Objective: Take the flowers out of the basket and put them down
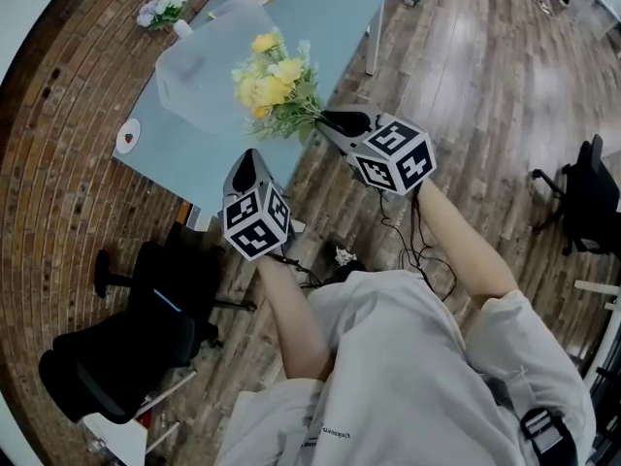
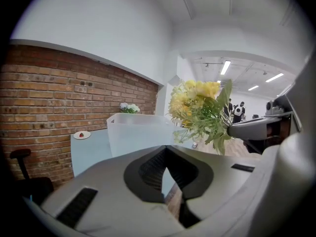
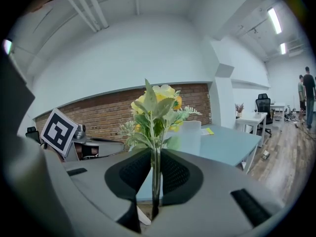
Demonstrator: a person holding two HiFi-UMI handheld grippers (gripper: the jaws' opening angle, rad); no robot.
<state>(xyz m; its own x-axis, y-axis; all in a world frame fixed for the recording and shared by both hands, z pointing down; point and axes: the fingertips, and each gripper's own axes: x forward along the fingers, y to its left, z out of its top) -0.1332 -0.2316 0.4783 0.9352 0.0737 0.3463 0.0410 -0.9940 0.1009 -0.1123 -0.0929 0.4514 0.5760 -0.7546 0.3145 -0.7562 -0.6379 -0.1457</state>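
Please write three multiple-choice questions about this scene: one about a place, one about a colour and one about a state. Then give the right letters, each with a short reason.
1. Where does the translucent white plastic basket stand?
A. on the light blue table
B. on a wall shelf
C. inside a cardboard box

2. What colour are the big blossoms in the bunch of flowers with green leaves?
A. red
B. yellow
C. blue

3. In what state is the right gripper?
A. open and empty
B. shut on the basket's rim
C. shut on the green flower stems

Answers:
1 A: the head view shows the basket on the tabletop.
2 B: every view shows yellow blossoms.
3 C: the right gripper view shows the pads pressed on the stems.
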